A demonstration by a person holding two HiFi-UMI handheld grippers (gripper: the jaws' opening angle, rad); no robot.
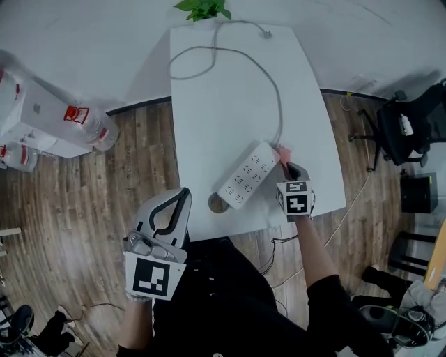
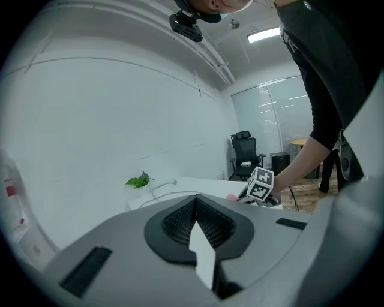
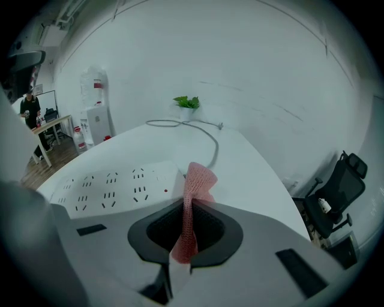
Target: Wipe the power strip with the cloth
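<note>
White table (image 1: 209, 111), wood floor (image 1: 83, 209), power strip (image 1: 249, 174), pinched cloth (image 3: 193, 186)

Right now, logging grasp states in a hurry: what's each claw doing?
Left claw: closed, empty.
Right claw: closed on the pink cloth.

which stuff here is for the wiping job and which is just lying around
For the job: power strip, cloth, right gripper shut on the cloth.
Just lying about: plant, water jug, office chair; left gripper shut, idle.
</note>
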